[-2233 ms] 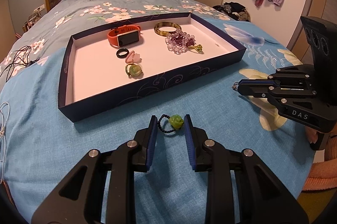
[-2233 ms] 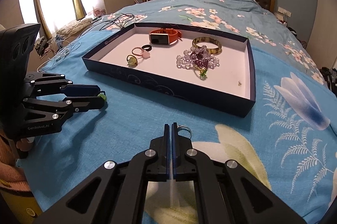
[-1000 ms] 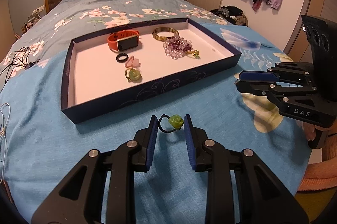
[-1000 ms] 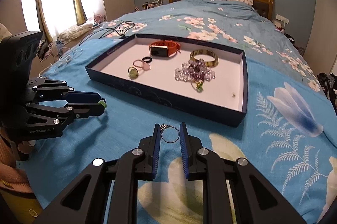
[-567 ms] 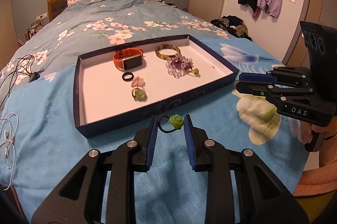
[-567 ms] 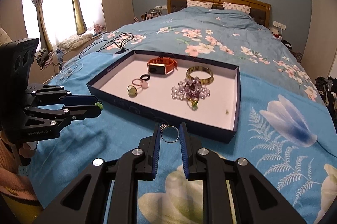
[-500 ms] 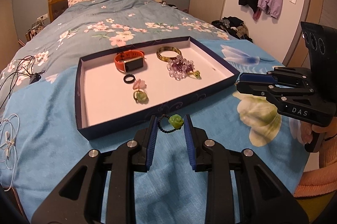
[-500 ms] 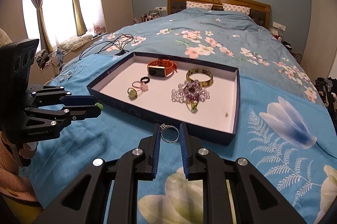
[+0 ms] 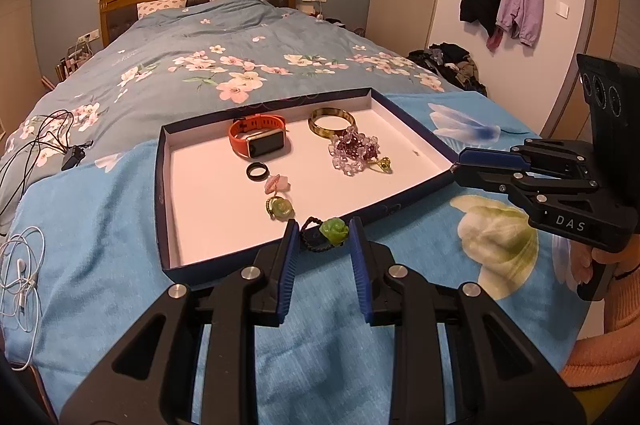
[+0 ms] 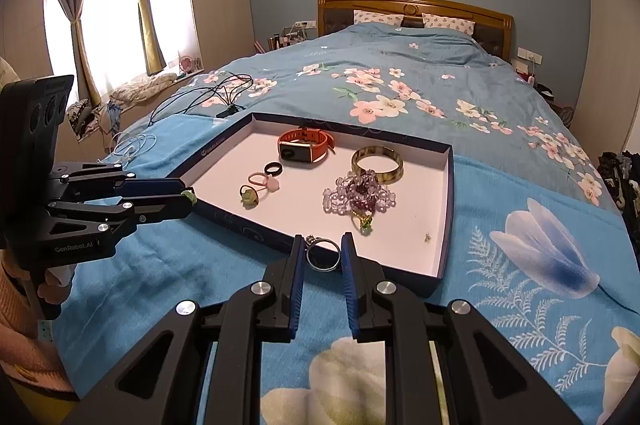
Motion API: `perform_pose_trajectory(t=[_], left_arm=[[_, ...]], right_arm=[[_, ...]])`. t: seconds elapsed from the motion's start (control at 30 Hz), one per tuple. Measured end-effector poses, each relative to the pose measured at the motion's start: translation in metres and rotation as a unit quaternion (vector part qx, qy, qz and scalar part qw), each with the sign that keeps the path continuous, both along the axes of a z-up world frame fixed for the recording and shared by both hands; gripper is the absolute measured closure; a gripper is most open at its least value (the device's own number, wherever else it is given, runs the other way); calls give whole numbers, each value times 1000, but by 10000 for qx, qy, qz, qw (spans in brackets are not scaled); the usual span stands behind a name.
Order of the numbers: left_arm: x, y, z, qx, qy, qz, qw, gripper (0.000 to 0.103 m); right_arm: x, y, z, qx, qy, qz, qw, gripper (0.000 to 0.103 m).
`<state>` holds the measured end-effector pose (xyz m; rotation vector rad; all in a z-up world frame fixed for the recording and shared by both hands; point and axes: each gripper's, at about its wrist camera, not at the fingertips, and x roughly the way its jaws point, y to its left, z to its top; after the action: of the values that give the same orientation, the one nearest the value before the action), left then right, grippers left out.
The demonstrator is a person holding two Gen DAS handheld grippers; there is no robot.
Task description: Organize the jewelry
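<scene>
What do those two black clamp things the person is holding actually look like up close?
Both the left gripper and the right gripper are angular matte black frames with triangular cut-outs and silver pivot bolts. Each ends in two flat fingers faced with ribbed blue pads. One side plate reads "DAS", another "GenRobot.AI". A boxy black top carries three round lenses. The person wears peach knitted sleeves.

The left gripper [image 9: 323,239] pinches a green ring [image 9: 334,231]; the right gripper [image 10: 323,254] pinches a silver ring [image 10: 322,254]. Both tilt downward, side by side.
</scene>
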<state>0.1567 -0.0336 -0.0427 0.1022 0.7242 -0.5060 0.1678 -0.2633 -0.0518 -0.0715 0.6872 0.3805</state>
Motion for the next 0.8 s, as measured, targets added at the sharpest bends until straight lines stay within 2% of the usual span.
perform_pose_trajectory(t=[0.8], left_arm=[[12, 5, 4, 14, -38, 154, 9999, 77]], right_arm=[[14, 1, 4, 18, -58, -22, 10000, 87]])
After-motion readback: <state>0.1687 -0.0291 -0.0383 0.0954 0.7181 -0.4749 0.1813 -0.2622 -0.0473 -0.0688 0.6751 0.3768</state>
